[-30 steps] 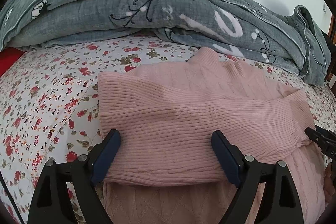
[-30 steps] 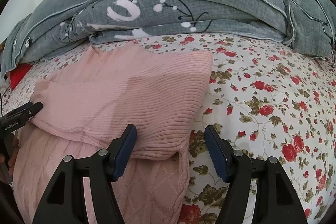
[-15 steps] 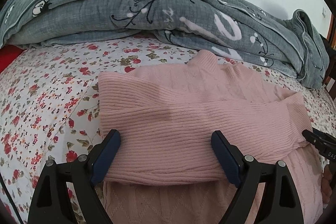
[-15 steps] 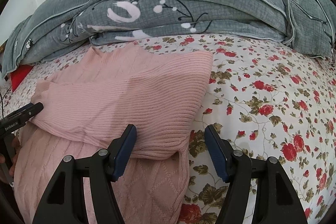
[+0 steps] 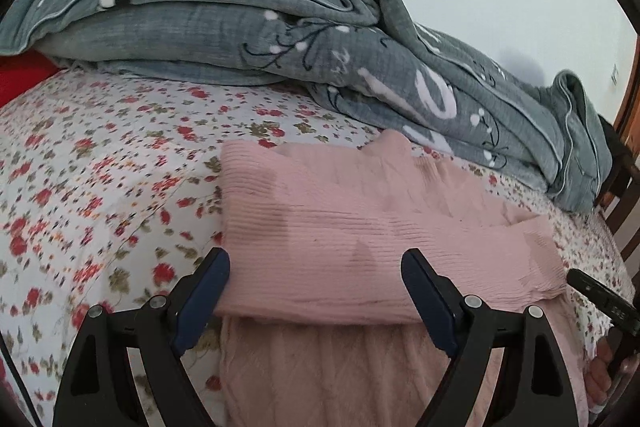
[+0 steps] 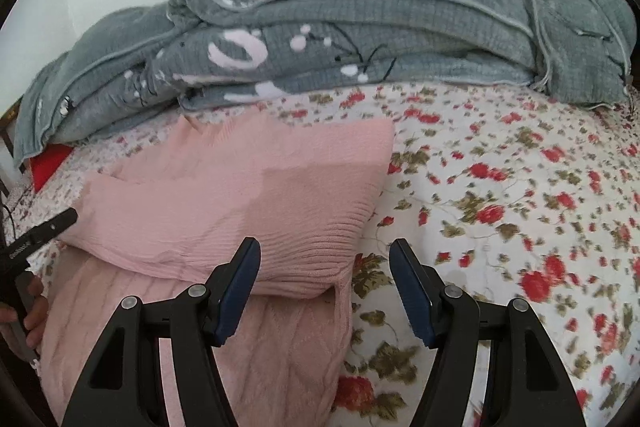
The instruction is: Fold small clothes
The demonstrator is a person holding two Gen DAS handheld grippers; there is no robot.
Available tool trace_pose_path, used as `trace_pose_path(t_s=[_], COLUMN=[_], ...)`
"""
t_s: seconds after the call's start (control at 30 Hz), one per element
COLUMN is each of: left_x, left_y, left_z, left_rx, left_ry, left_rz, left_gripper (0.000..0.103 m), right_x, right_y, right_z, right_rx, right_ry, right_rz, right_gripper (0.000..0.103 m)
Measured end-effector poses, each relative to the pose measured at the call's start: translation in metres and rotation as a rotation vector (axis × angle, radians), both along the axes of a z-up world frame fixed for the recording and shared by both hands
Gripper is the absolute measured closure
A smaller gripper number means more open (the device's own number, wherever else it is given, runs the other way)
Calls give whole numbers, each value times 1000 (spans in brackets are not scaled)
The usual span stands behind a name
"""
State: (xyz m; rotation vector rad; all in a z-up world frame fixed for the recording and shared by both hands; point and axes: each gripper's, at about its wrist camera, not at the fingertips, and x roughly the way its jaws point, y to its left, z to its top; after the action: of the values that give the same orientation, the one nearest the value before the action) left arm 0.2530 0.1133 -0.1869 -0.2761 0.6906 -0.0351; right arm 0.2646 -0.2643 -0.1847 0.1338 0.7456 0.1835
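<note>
Jaws of left gripper [image 5: 316, 289] and right gripper [image 6: 325, 277] wide apart, gripping nothing, above pink sweater [image 5: 360, 227]; gripper lettering unreadable.

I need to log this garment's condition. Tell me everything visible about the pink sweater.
The pink sweater is a soft knit, ribbed on the sleeves and cable-patterned on the body. It lies flat on the floral bedsheet, sleeves folded across the body, neck towards the grey blanket. Faint darker patches mark the upper layer. Neither gripper grips it; the fingers look to hover open over its near edge.

One pink sweater [image 5: 360, 227], one grey quilt [image 5: 280, 39]
</note>
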Motion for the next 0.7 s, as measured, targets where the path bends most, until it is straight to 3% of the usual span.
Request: trace_pose_path(t_s=[0.13, 0.23, 0.43, 0.7], left_x=[-14, -24, -48, -134], left_y=[3, 1, -9, -23], left_z=[-3, 0, 9, -1], left_rx=[-43, -34, -20, 15], left_ry=[-4, -19, -49, -90], left_rz=[-9, -19, -63, -118], left_gripper=[17, 17, 17, 15], right_x=[-31, -47, -92, -161], right_y=[-14, -15, -11, 7], right_z=[14, 25, 22, 4], right_rx=[39, 34, 81, -19], right_ry=[-57, -78, -36, 33], right_rz=[-10, -31, -38, -13], right_gripper=[37, 37, 37, 37])
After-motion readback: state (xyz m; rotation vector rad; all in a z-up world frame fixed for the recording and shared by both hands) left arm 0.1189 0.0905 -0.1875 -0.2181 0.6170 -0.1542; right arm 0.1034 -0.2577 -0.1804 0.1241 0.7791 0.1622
